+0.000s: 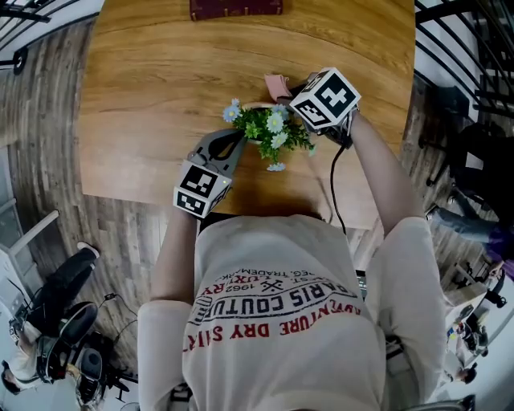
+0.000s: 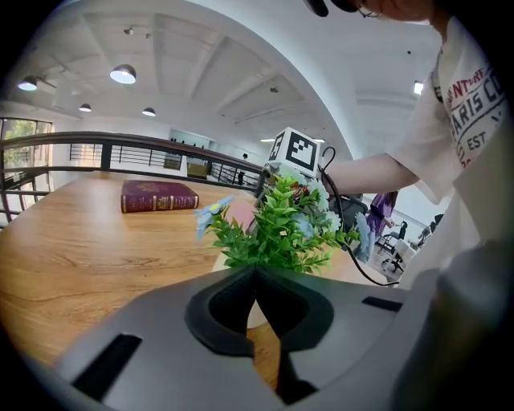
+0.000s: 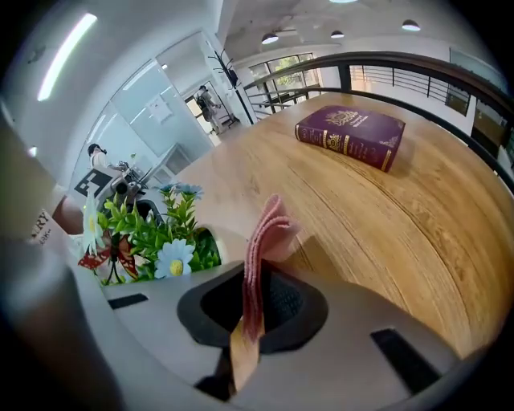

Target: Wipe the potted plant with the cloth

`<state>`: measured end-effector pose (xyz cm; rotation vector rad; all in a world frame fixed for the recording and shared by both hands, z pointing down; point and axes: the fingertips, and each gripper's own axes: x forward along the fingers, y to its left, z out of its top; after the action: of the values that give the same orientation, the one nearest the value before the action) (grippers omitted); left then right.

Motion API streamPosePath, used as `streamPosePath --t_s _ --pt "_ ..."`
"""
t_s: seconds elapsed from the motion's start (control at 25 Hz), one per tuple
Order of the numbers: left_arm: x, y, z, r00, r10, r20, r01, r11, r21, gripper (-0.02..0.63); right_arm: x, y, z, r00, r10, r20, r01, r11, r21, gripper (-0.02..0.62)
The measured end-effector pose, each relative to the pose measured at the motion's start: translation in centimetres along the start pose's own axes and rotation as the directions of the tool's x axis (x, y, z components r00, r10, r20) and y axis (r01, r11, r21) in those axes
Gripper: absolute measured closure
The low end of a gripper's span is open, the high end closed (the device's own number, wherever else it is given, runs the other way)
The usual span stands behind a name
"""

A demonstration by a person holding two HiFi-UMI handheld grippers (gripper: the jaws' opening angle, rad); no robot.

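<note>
The potted plant (image 1: 269, 132), green leaves with small blue and white flowers in a pale pot, stands on the wooden table (image 1: 161, 88) close to the near edge. My left gripper (image 1: 234, 144) is shut, its tips meeting at the plant's left side, right at the foliage (image 2: 281, 225); whether they pinch the pot's rim I cannot tell. My right gripper (image 1: 291, 87) hangs just behind and right of the plant, tilted down, shut on a folded pink cloth (image 3: 261, 241). The cloth (image 1: 277, 84) sticks out past the jaws, beside the flowers (image 3: 173, 261).
A dark red book (image 1: 235, 8) lies at the table's far edge. A black cable (image 1: 333, 185) runs from the right gripper down over the near edge. Black railings (image 1: 466, 48) flank the table, and a seated person (image 1: 56, 297) is at lower left.
</note>
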<state>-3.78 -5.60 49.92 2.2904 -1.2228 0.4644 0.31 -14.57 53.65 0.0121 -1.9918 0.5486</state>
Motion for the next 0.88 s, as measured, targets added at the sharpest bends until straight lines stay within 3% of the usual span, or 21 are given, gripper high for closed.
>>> streamPosePath --t_s 0.36,0.76,0.88 --pt "-0.1 0.0 0.1 1.000 -0.010 0.022 0.010 1.000 -0.023 0.591 1.0 1.2 3.0 0.994 0.016 -0.108 -0.024 0.997 -0.069 0.560" --pt "-0.3 -0.2 -0.2 0.999 -0.008 0.038 0.009 0.999 -0.030 0.591 3.2 5.3 5.8 0.974 0.110 -0.200 -0.140 0.980 -0.141 0.560" --pt "-0.3 -0.3 0.0 0.999 -0.017 0.032 0.018 0.999 -0.028 0.591 3.5 5.8 6.0 0.971 0.082 -0.225 -0.126 0.974 -0.188 0.560"
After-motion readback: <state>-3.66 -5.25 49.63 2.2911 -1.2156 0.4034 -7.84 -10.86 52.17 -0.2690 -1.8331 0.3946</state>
